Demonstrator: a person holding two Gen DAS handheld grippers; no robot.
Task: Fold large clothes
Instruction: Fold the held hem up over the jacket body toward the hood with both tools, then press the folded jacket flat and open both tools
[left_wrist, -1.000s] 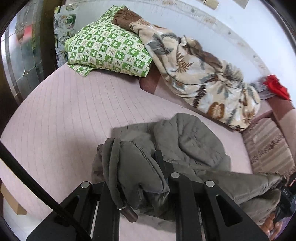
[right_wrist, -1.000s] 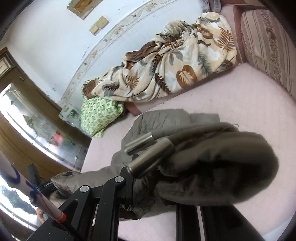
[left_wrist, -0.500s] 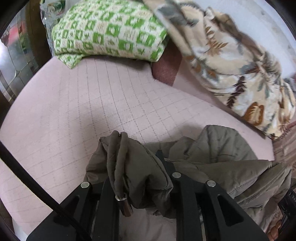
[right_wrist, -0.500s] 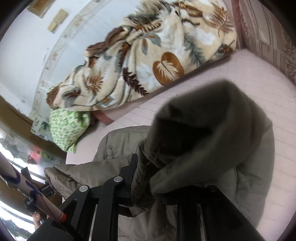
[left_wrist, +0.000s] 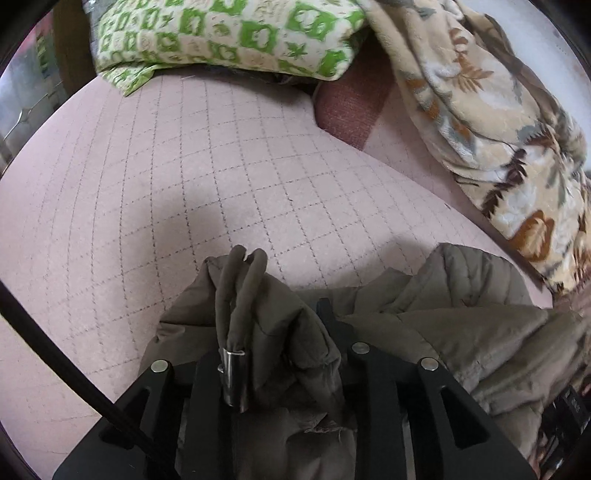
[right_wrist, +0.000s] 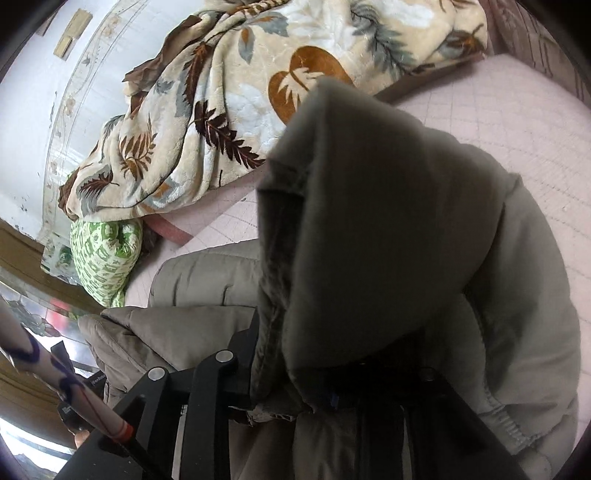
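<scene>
An olive-grey padded jacket (left_wrist: 461, 332) lies bunched on the pink quilted bed (left_wrist: 184, 184). My left gripper (left_wrist: 273, 332) is shut on a fold of the jacket, with a drawstring and its metal tip (left_wrist: 234, 376) hanging between the fingers. In the right wrist view my right gripper (right_wrist: 332, 376) is shut on another part of the jacket (right_wrist: 388, 221), which drapes over the fingers and hides the tips. The rest of the jacket (right_wrist: 177, 325) stretches left toward the other gripper.
A green-and-white checked pillow (left_wrist: 229, 33) and a cream leaf-print blanket (left_wrist: 498, 129) lie at the back of the bed against the wall. The blanket also shows in the right wrist view (right_wrist: 221, 110). A striped cushion edge (right_wrist: 535, 37) is at the far right.
Both grippers have moved forward over the bed with the jacket held. The jacket fold in the right gripper has swung up and now covers most of that view.
</scene>
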